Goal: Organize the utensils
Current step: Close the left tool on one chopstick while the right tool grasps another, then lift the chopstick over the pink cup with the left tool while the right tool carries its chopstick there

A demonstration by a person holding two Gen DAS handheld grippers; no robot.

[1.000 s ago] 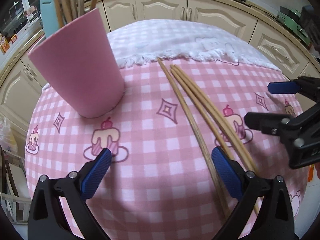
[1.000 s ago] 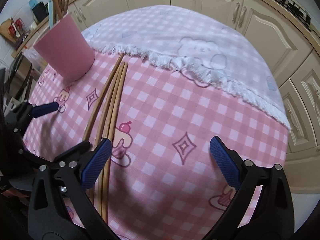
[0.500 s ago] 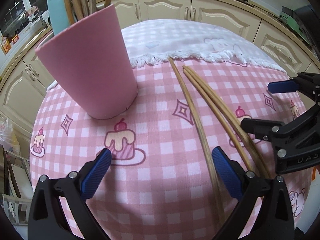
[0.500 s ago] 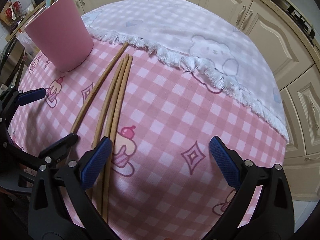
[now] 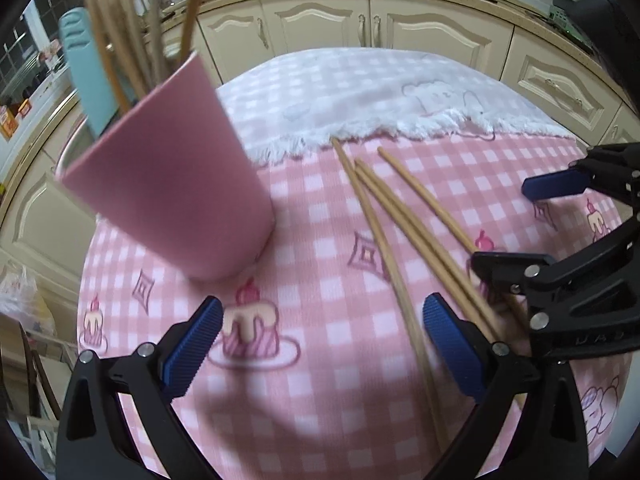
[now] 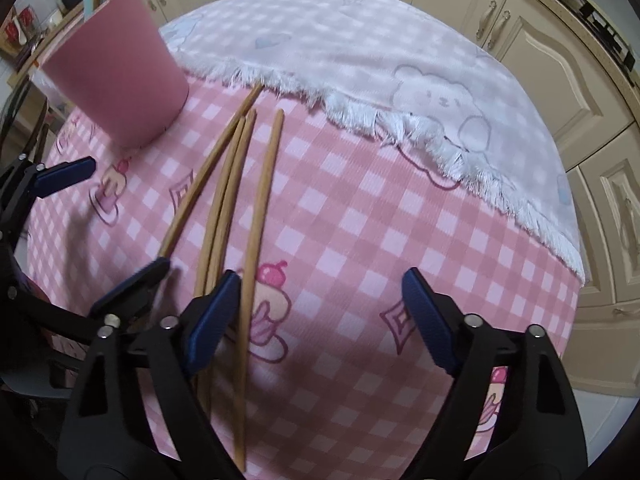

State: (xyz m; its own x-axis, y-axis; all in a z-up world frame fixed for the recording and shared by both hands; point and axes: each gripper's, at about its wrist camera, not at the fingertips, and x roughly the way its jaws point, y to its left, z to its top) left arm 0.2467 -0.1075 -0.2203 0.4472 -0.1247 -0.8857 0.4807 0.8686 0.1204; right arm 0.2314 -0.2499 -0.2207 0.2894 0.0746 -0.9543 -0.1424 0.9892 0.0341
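My pads [image 6: 211,316] were dark blue on black arms. The cloth [image 6: 360,216] under me was pink-and-white check with cupcakes and diamonds; a white fringed towel [image 6: 360,52] bore pale bears. The cup [image 6: 116,76] was plain pink, the chopsticks [image 6: 260,208] tan.

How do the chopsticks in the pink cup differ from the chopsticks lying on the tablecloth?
The chopsticks in the pink cup stand near upright and fanned, lower ends hidden in the pink cup. The chopsticks on the tablecloth lie flat, full length mostly visible.

The cup's share it with a light blue handle; the flat ones lie beside the cup, one apart from the rest.

All look like plain light wood.
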